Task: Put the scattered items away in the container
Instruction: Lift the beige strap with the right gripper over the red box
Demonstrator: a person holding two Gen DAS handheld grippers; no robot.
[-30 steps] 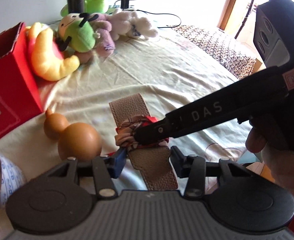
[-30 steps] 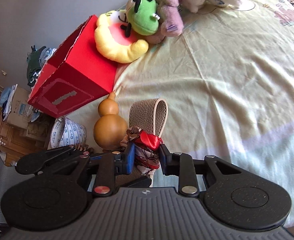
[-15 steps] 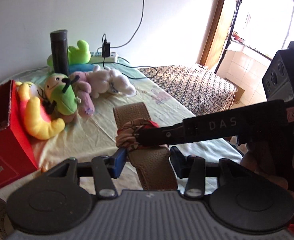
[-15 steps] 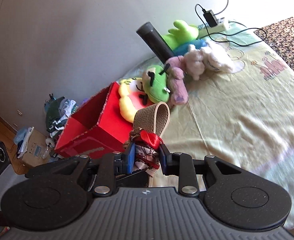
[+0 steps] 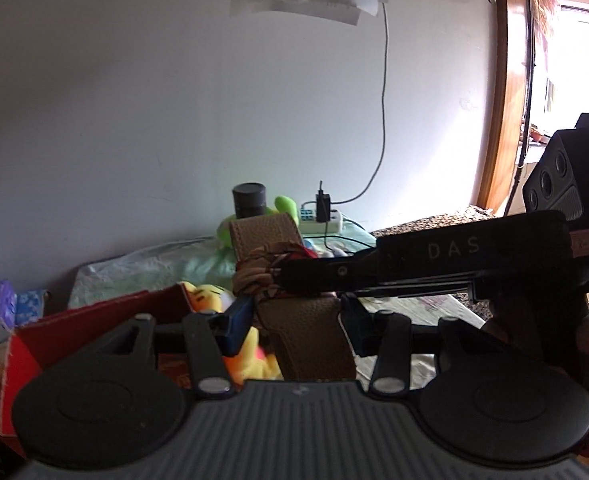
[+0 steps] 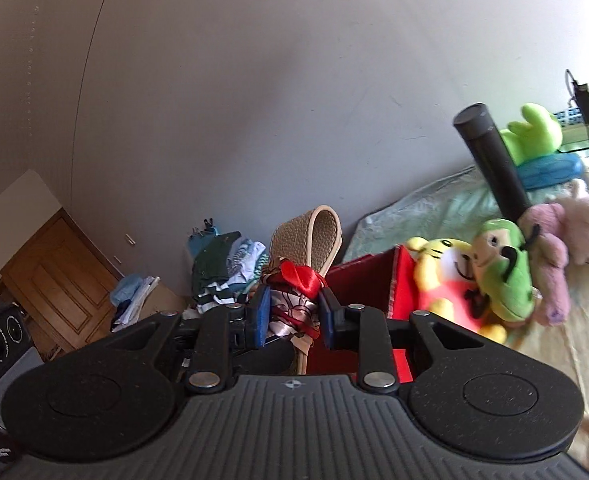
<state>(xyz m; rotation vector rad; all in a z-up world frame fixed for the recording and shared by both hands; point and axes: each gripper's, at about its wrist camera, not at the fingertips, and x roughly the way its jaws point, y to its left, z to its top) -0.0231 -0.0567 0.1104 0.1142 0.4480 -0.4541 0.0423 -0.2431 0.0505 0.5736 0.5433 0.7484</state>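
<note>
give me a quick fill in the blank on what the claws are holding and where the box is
1. The right claw is shut on the red and patterned ____ tied around the tan strap.
2. The left claw grips the lower part of the ____.
3. The open box beneath the held item is coloured ____.
4. The yellow plush lies right beside the ____.

Missing words: scarf; strap; red; box

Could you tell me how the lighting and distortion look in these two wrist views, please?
Left wrist: the window at right is blown out, leaving the strap and red box dim. Right wrist: evener light, strong fisheye bending of the wall line, soft plush toys.
</note>
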